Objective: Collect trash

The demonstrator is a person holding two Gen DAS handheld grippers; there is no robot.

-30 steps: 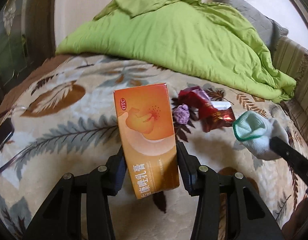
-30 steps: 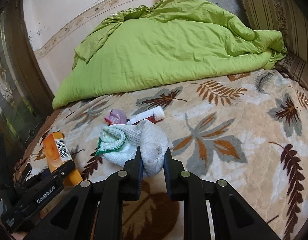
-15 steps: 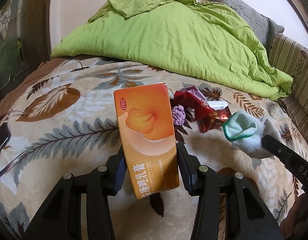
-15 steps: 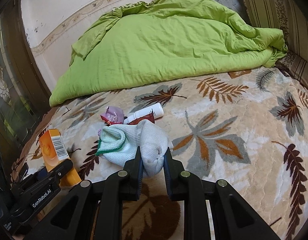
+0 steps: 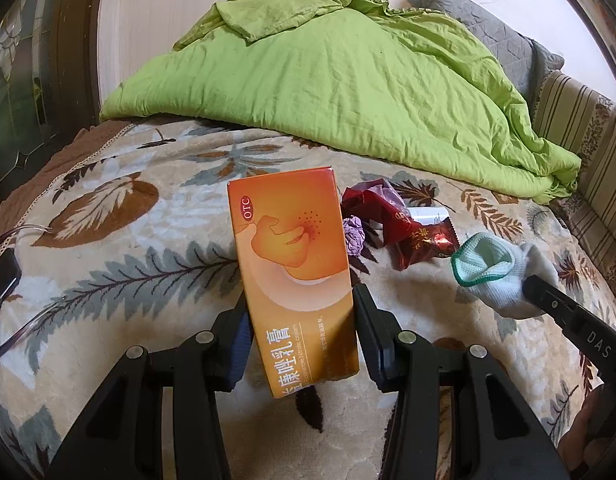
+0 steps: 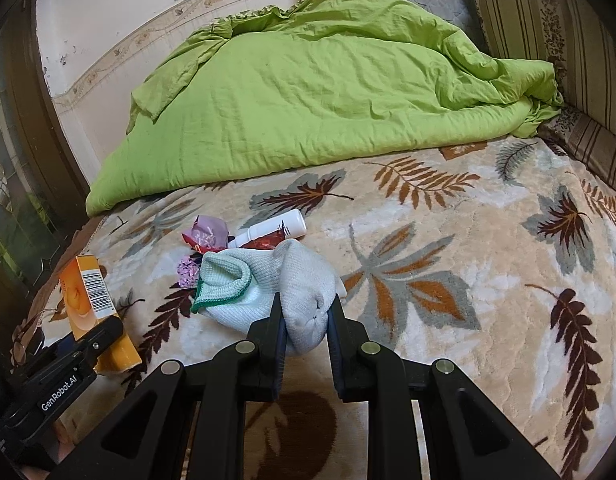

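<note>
Trash-wise, both grippers are loaded right now. Left gripper (image 5: pixel 302 334) is clamped on the long sides of an orange cream box (image 5: pixel 294 280), held upright above the leaf-print blanket (image 5: pixel 120 280). Right gripper (image 6: pixel 306 330) is pinched on the toe end of a pale sock (image 6: pixel 268 284) with a green-trimmed cuff, which flops open to the left.

The box looks like light, thin cardboard, so I'd guess it crushes if you squeeze hard; gripping across the narrow width like this seems the sane spot. The sock is soft and limp, so it'll droop and swing, but a pinch of fabric holds fine.

Leftover bits sit in a little pile on the blanket just beyond both: red foil wrappers (image 5: pixel 407 236), a crumpled purple wrapper (image 5: pixel 353 234), and a white tube (image 6: pixel 274 226). Wrappers are feather-light and slippery, so grab a bunched fold. I'd take the tube across its middle, since it could roll. A green duvet (image 6: pixel 308 100) is heaped behind, well clear of it all.
</note>
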